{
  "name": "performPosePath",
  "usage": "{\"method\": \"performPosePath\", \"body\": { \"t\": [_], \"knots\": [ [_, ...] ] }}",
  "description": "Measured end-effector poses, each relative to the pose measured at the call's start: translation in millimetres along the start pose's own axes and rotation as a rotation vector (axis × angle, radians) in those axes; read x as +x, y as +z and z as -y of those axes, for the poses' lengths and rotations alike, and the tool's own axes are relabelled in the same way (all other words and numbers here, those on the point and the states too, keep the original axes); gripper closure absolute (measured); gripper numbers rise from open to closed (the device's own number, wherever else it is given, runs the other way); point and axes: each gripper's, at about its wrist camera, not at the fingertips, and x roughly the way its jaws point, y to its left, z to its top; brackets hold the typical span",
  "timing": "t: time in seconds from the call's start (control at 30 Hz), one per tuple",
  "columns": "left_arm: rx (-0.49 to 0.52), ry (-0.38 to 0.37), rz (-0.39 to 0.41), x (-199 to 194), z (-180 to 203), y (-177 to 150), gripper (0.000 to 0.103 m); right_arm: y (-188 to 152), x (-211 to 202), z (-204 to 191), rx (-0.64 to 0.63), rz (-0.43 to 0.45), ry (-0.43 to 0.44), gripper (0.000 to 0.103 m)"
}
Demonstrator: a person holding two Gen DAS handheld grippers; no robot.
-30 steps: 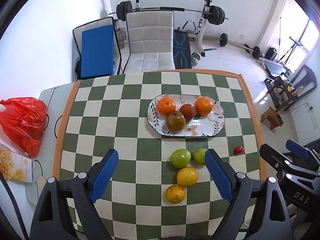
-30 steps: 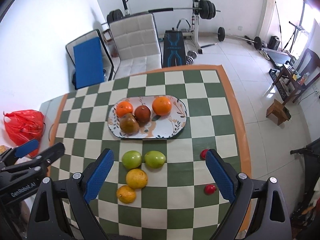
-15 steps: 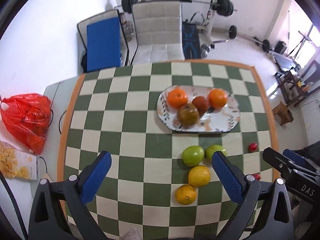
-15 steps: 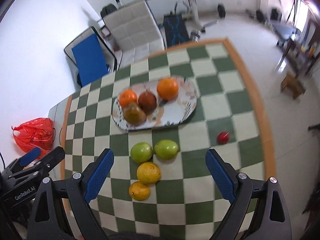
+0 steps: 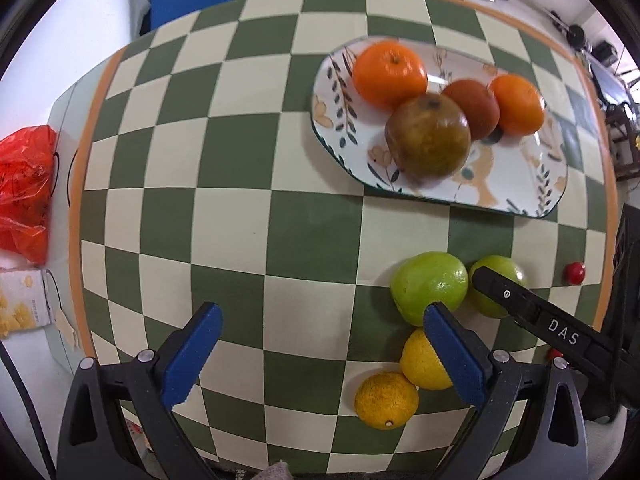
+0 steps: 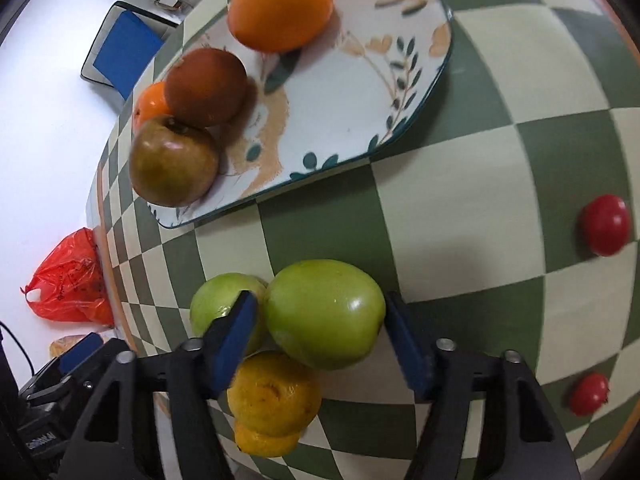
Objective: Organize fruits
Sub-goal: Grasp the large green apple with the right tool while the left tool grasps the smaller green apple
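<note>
right gripper (image 6: 316, 320): spread, straddling green fruit (image 6: 324, 314) just below plate (image 6: 400, 80), not pinching
left gripper (image 5: 320, 350): spread, empty
handling: likely firm, smooth, slippery; take at widest middle

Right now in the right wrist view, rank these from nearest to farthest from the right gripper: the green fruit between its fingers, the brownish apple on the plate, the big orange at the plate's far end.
1. Green fruit, between the right gripper fingers.
2. Brownish apple, on the plate, near-left end.
3. Big orange, far end of the plate.
</note>
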Motion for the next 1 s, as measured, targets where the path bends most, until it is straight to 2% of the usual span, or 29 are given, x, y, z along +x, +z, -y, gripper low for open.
{"method": "performPosePath", "body": {
  "t": [0.1,0.27,0.4,0.43,0.47,0.5,0.53,0.57,0.7,0.87,1.0],
  "knots": [
    [0.035,-0.013,-0.028,13,11,5,0.000,-4,-1,2,-0.041,0.002,-0.048,0.040],
    [0.121,-0.046,-0.051,27,37,9,0.000,-18,-18,27,-0.024,0.006,-0.103,0.040],
    [0.249,-0.075,-0.071,43,68,10,0.002,-24,-26,45,-0.003,0.003,-0.119,0.040],
    [0.294,-0.057,-0.069,48,76,9,0.004,-26,-25,47,0.000,0.000,-0.124,0.040],
    [0.333,-0.043,-0.065,51,83,7,0.014,-26,-23,51,0.005,-0.003,-0.124,0.040],
    [0.360,-0.035,-0.065,54,87,5,0.030,-26,-23,53,0.010,-0.001,-0.112,0.040],
    [0.380,-0.033,-0.071,57,89,3,0.035,-26,-23,53,0.011,-0.004,-0.109,0.040],
    [0.391,-0.040,-0.081,60,91,1,0.045,-26,-22,53,0.011,-0.004,-0.112,0.040],
    [0.376,-0.012,-0.053,61,85,-7,0.045,-24,-19,45,-0.009,-0.010,-0.135,0.039],
    [0.234,-0.027,-0.059,65,41,-13,0.045,-24,-11,43,-0.014,-0.028,-0.127,0.039],
    [0.127,-0.066,-0.071,68,13,-13,0.045,-24,-12,35,-0.053,0.001,-0.167,0.040]
  ]
}}
